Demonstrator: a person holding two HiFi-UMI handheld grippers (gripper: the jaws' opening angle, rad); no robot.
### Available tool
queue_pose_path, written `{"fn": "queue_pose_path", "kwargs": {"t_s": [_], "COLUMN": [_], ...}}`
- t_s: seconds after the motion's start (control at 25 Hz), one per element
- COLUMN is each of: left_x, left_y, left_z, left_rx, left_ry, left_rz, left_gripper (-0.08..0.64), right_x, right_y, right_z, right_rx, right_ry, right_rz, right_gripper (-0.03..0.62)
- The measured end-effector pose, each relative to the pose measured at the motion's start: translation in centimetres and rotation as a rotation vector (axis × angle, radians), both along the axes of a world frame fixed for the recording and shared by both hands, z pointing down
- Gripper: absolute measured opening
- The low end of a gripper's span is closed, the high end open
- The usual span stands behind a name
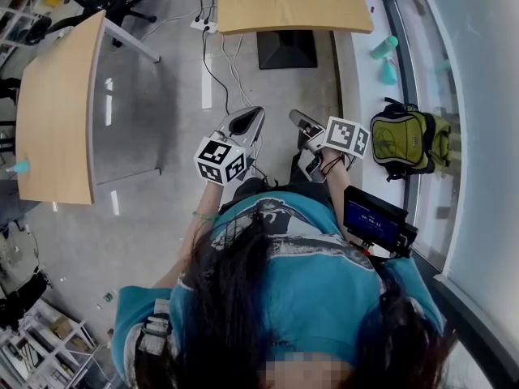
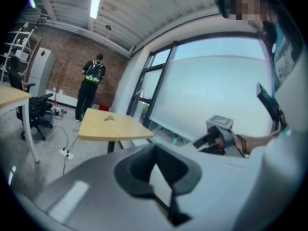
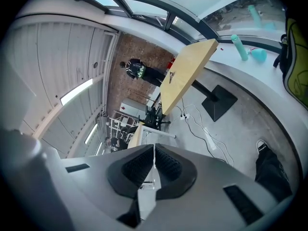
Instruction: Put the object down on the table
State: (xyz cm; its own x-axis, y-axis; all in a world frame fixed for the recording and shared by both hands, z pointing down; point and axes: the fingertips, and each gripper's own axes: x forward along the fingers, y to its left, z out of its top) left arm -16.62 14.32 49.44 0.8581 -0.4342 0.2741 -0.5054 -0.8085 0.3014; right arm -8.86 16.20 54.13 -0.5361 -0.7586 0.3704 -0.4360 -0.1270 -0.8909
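Observation:
I hold both grippers in front of my body, above the grey floor. My left gripper (image 1: 251, 113) (image 2: 155, 148) has its dark pads meeting at the tips, and nothing is between them. The jaws of my right gripper (image 1: 296, 117) (image 3: 154, 148) are pressed together, also on nothing. It shows in the left gripper view too, with the hand that holds it, as the right gripper (image 2: 208, 141). A light wooden table (image 1: 292, 2) (image 2: 113, 124) (image 3: 185, 76) stands ahead of both grippers. I see no loose object in either gripper.
A second wooden table (image 1: 57, 112) stands at the left. On the right lie a green backpack (image 1: 409, 140), teal bottles (image 1: 385, 49) on the window ledge and a dark device with a blue screen (image 1: 373, 217). Cables (image 1: 219, 55) run over the floor. A person (image 2: 91, 88) stands far off.

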Motion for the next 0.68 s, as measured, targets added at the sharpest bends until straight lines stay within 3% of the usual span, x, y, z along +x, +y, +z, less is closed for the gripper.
{"fn": "queue_pose_path", "kwargs": {"t_s": [0.68], "left_x": [-2.8], "left_y": [0.8], "left_z": [-0.7], "left_rx": [0.015], "left_ry": [0.024], "left_rz": [-0.064], "left_gripper": [0.004], "right_x": [-2.4], "right_y": [0.0], "right_z": [-0.6], "right_rx": [0.011], "right_ry": [0.025], "right_rz": [-0.062], "right_gripper": [0.021]}}
